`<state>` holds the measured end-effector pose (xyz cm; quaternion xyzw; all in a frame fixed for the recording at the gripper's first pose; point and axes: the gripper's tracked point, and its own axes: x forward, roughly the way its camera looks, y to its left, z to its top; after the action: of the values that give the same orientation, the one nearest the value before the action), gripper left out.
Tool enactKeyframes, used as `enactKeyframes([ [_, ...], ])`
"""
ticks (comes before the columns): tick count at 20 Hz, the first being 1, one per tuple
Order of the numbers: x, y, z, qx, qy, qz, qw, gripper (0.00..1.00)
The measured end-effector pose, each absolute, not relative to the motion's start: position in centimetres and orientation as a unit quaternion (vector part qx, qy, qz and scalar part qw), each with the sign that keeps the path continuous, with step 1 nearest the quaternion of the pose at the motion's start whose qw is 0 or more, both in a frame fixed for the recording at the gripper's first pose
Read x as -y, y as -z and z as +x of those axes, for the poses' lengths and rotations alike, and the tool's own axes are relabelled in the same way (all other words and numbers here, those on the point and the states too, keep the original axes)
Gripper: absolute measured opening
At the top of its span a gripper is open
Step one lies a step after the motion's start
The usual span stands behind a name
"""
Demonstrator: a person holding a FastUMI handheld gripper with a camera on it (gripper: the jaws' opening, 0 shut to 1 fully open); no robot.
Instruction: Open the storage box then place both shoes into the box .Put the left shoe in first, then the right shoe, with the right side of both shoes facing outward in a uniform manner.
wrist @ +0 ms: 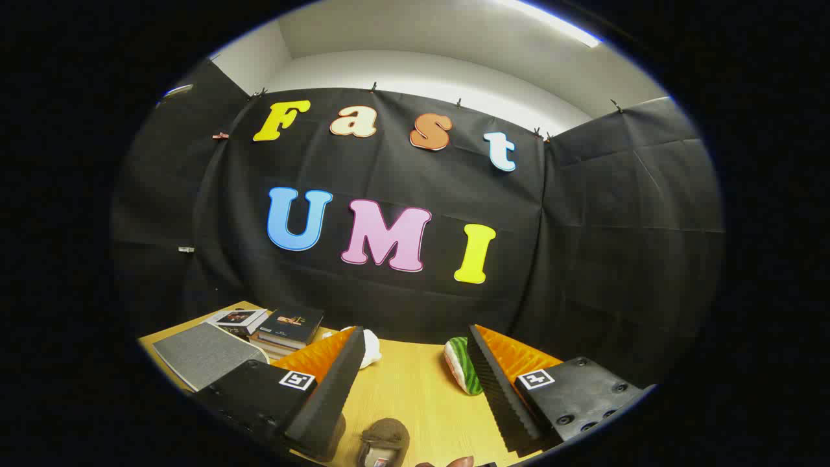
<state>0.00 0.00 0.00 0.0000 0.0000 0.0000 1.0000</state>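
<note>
Brown fuzzy shoe [384,441] on a light wood table [415,389], green-and-white striped plush [462,366] (watermelon vibes), white lump [370,348], grey mat [201,353] lower left.

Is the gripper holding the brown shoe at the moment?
No, the gripper is open, and the brown shoe lies on the table between its fingers, untouched.

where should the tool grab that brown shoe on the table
Probably the collar rim around the brown shoe's opening, coming down from above. The tool is open, fingers spread wide, and the shoe lies low between them on the wooden table, opening up. Its near end is cut off, so its full pose is unclear.
</note>
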Motion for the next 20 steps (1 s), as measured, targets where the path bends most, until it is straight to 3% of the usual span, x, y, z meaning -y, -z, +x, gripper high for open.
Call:
enactKeyframes([
  [20, -0.8, 1.9, 0.1, -0.031, -0.007, 0.013, 0.999, 0.97],
])
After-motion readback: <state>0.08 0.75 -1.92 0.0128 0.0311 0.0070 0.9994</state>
